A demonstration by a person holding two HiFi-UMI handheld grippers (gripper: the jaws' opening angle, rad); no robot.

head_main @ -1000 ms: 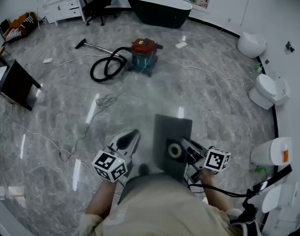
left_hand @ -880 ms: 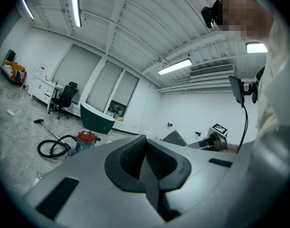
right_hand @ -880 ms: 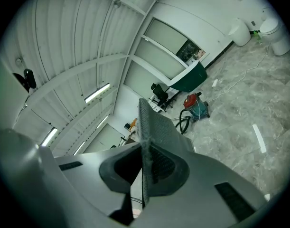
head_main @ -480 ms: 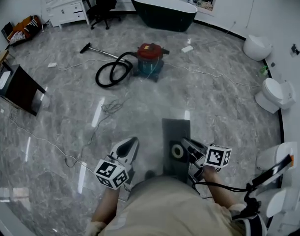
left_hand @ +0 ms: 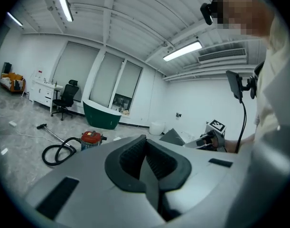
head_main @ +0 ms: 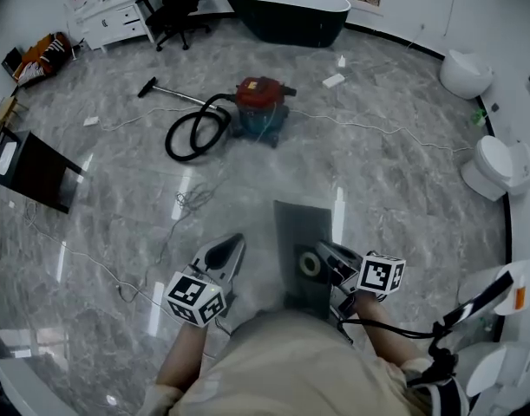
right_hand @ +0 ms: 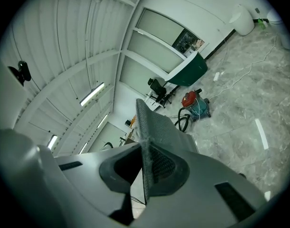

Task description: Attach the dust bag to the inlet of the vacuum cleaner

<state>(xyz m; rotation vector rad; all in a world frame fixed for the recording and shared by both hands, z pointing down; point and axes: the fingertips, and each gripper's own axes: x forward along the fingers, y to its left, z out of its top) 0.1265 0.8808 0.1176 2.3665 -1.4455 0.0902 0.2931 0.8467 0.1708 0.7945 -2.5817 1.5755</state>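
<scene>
The vacuum cleaner (head_main: pixel 260 107), with a red lid, a teal body and a looped black hose (head_main: pixel 193 133), stands on the marble floor far ahead of both grippers. My right gripper (head_main: pixel 323 256) is shut on the edge of the grey dust bag (head_main: pixel 304 232), a flat sheet with a round collar (head_main: pixel 310 264). In the right gripper view the bag (right_hand: pixel 152 127) sticks up edge-on from between the jaws (right_hand: pixel 145 167), with the vacuum cleaner (right_hand: pixel 196 103) beyond. My left gripper (head_main: pixel 230 251) is shut and holds nothing; its jaws (left_hand: pixel 145 163) meet with nothing between them.
A dark bathtub (head_main: pixel 286 7) stands behind the vacuum cleaner. Toilets (head_main: pixel 494 167) line the right wall. A black box (head_main: pixel 35 172) sits at the left. Loose cables (head_main: pixel 191 199) run across the floor. A desk and chair (head_main: pixel 173 7) are at the back left.
Both grippers and the bag have been carried forward across the floor, so the scene has shifted a little in view. Neither gripper's jaws have changed.
</scene>
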